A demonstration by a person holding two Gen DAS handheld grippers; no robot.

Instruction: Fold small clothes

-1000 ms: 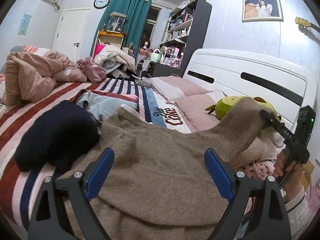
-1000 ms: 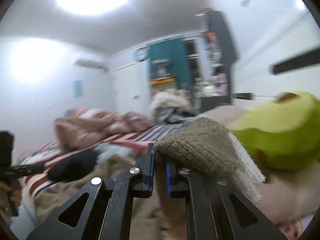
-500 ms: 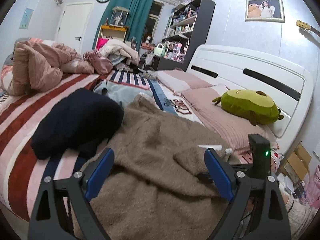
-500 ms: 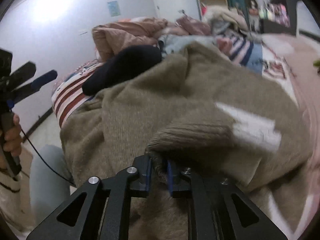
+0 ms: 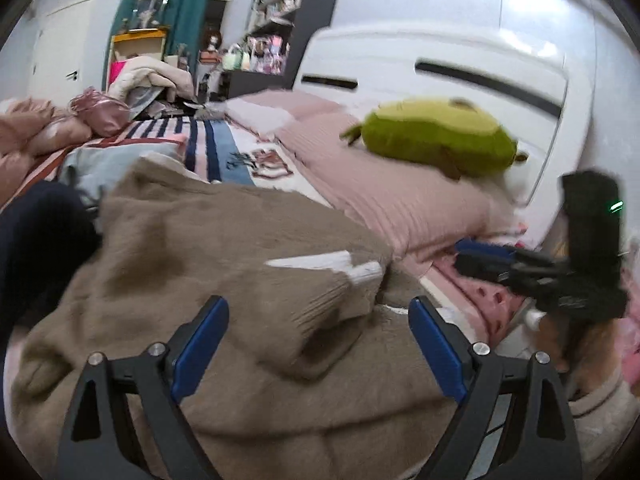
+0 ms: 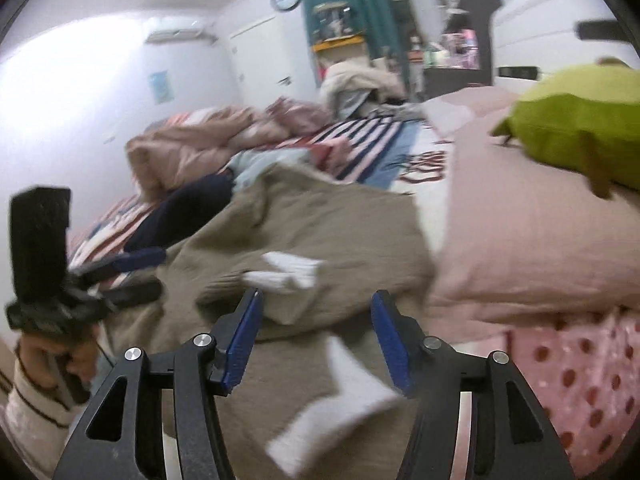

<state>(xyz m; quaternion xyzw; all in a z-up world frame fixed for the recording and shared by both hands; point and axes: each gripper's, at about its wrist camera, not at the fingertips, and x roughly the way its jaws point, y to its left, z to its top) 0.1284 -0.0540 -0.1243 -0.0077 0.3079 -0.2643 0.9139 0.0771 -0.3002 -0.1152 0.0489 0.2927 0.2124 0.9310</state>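
Left claw (image 5: 316, 344): fingers spread wide, nothing between the blue pads (image 5: 200, 348). It hangs just above the brown sweater (image 5: 224, 240), aimed at the folded-in sleeve (image 5: 320, 312).

Right claw (image 6: 316, 336): also wide open, holding nothing. It sits over the near edge of the sweater, with the sleeve's cuff just ahead of the fingertips. In the left wrist view the right claw (image 5: 480, 256) shows at the right side, off the sweater, beside the pink pillow (image 5: 400, 200); its pads look parted there, but motion blur makes that view unreliable.

Sweater position: spread across the near part of the bed (image 5: 216, 136), on the striped cover. One sleeve is laid inward over the body, ribbed cuff toward the middle. White patches (image 6: 288, 272) show on the sleeve and another white piece (image 6: 340, 400) lies near the hem in the right wrist view; can't tell if they're trim or lining, frames are smeared.

Around it:
- dark navy garment (image 5: 36, 240) touching the sweater's left edge
- light blue garment (image 5: 104, 160) behind it, partly under the sweater's far edge
- green plush toy (image 5: 436, 140) on the pink pillow, well apart from the sweater
- pink crumpled duvet (image 6: 192, 148) at the far side of the bed
- white headboard (image 5: 440, 56) behind the pillow

The person's left hand (image 6: 56, 356) grips the left claw's handle at the lower left of the right wrist view.
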